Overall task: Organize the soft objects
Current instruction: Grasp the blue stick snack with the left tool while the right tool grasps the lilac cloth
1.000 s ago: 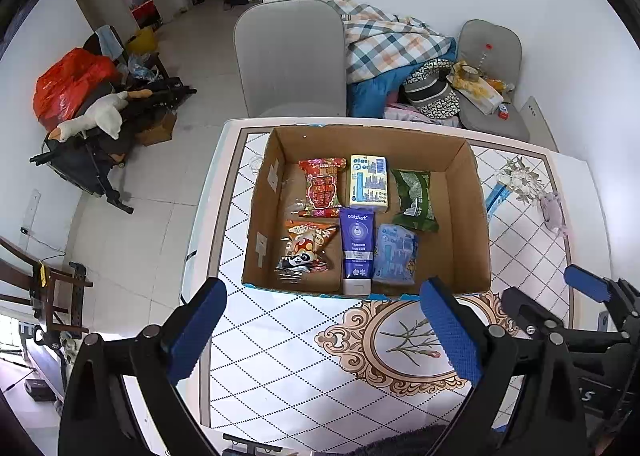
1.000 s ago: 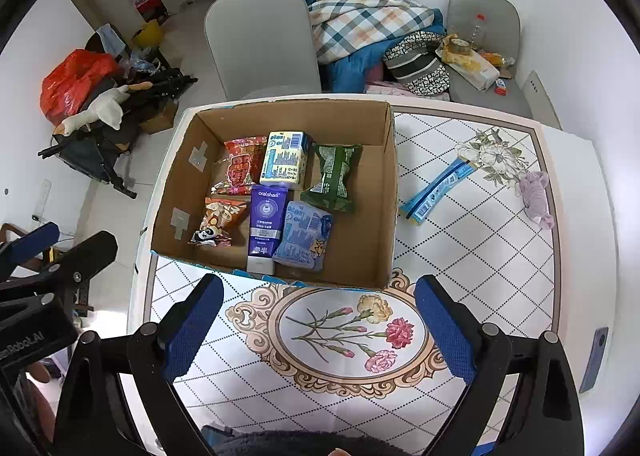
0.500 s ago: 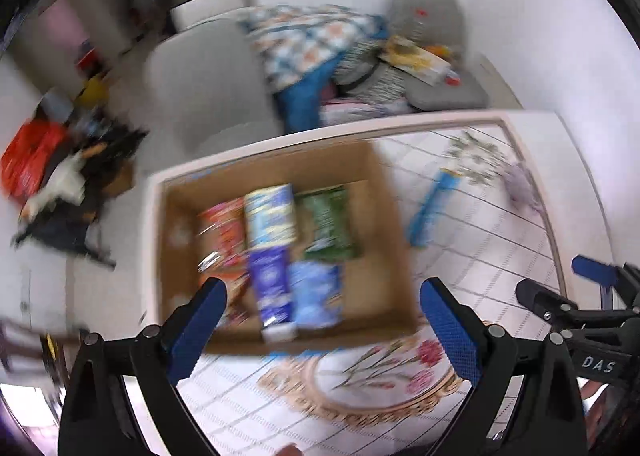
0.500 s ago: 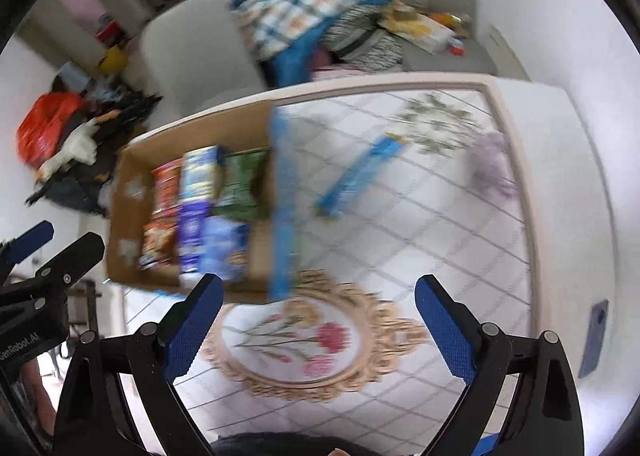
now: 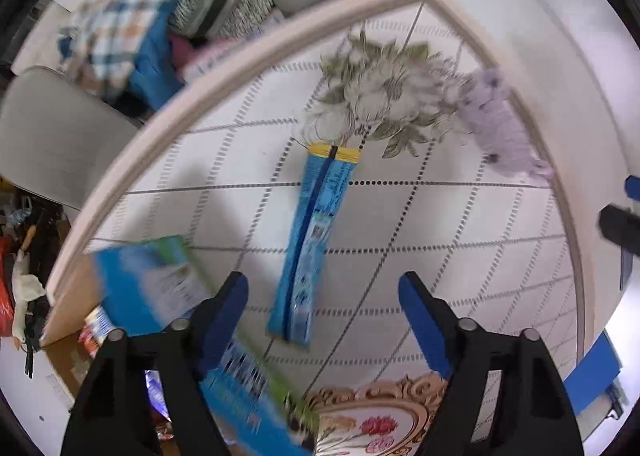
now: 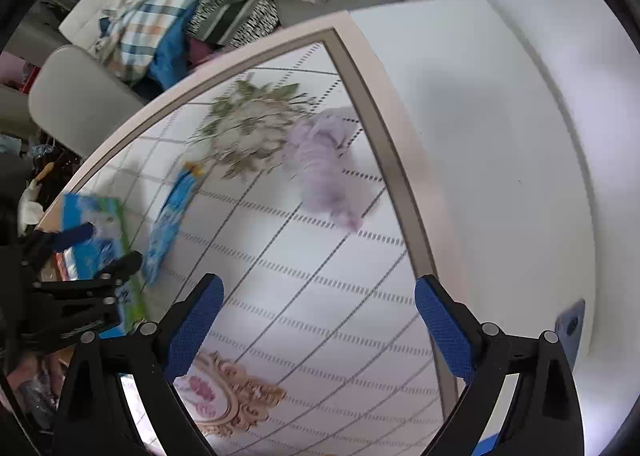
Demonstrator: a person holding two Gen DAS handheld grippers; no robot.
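- We are looking at the long blue packet [image 5: 316,240], which is lying flat on the patterned tablecloth [image 5: 460,240], outside the cardboard box [image 5: 72,296] at the left. Its long axis is running straight away from the left gripper [image 5: 323,306], yellow-banded end far, plain end near.
- In the left wrist view that near end is sitting between the two blue pads, closer to the left pad, touching neither. The jaws are standing apart and have just been closing in; nothing is clamped.
- Because the packet is lying lengthwise to the fingers, we are judging that the pads would be squeezing across its narrow width at the near end, which suits a thin, floppy thing, though the far end may be sagging on the lift.
- The lilac soft toy [image 6: 324,172] is lying further out, near the tablecloth's border, beside the printed flower [image 6: 250,128]. It is well apart from the packet.
- The right gripper [image 6: 318,326] is hanging over bare cloth with the toy ahead of it and slightly left of centre; its jaws are wide apart and empty.
- So we are reading the left hand as nearer the packet and the right hand as nearer the toy.
- In the right wrist view the left gripper is showing at the left edge, beside the box flap.
- Both views are blurred, so finer contact is beyond telling.
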